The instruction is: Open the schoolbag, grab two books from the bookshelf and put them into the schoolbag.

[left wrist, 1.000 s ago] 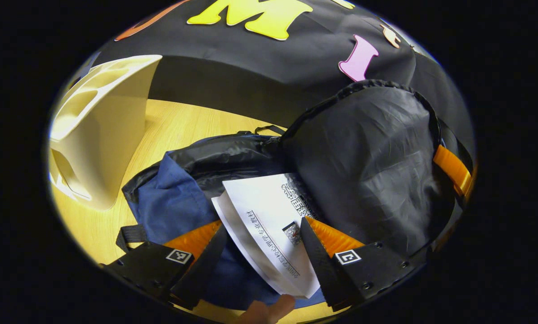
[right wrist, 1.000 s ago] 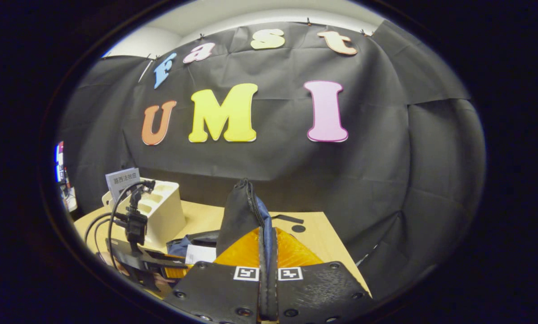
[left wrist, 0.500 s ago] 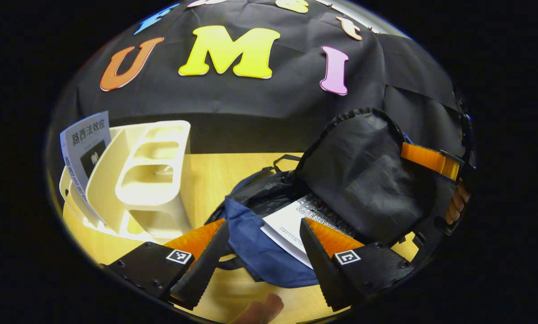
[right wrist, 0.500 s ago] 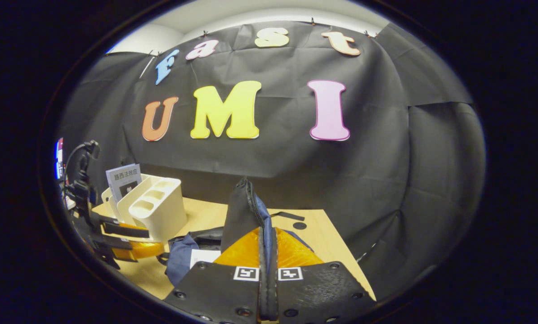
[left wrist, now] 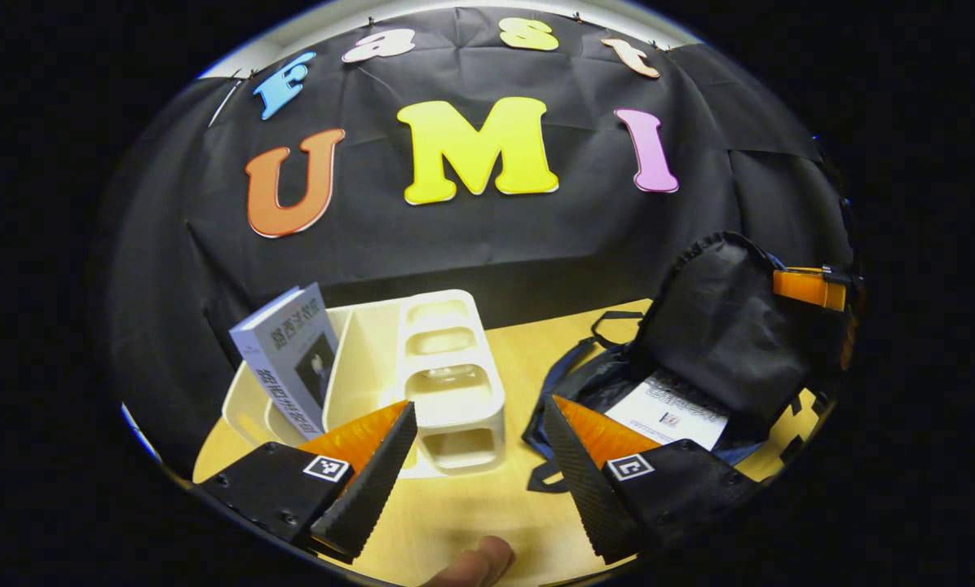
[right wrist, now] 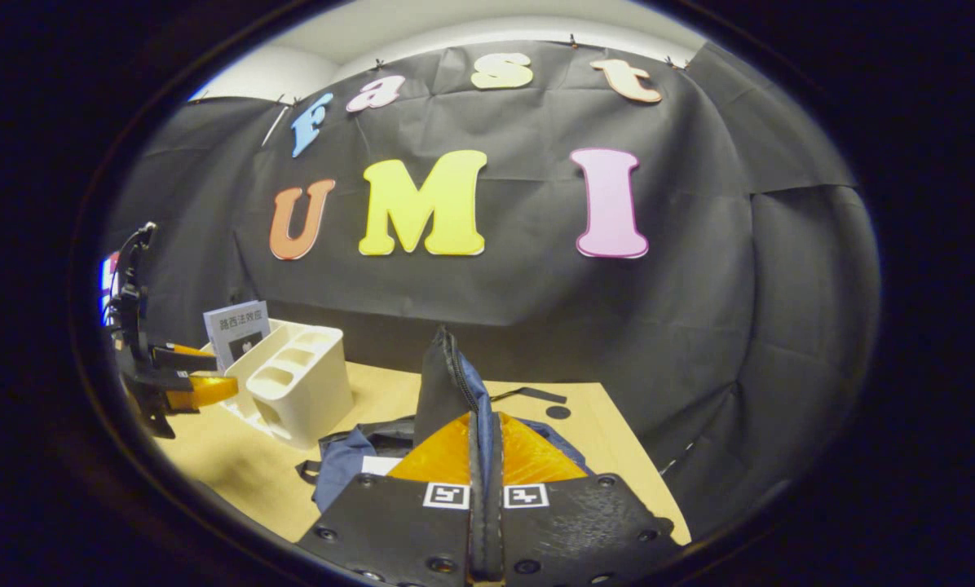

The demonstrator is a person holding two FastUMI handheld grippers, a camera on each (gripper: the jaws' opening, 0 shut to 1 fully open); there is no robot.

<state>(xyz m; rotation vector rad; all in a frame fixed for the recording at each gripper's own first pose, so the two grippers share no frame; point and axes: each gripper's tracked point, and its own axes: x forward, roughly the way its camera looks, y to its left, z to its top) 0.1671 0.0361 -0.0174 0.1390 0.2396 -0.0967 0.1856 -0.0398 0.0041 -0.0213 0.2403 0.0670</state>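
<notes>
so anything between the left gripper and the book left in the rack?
Nothing visible. The left gripper has its jaws open, facing the rack; the book leans in the rack's left slot, its upper part exposed.

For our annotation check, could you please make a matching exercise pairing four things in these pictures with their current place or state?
Things:
1. white book
2. grey book
3. bag flap
4. left gripper

Places or states:
A. open, holding nothing
B. standing in the bookshelf
C. lying inside the open schoolbag
D. pinched upright by the right gripper

Pairs: 1-C, 2-B, 3-D, 4-A
</notes>
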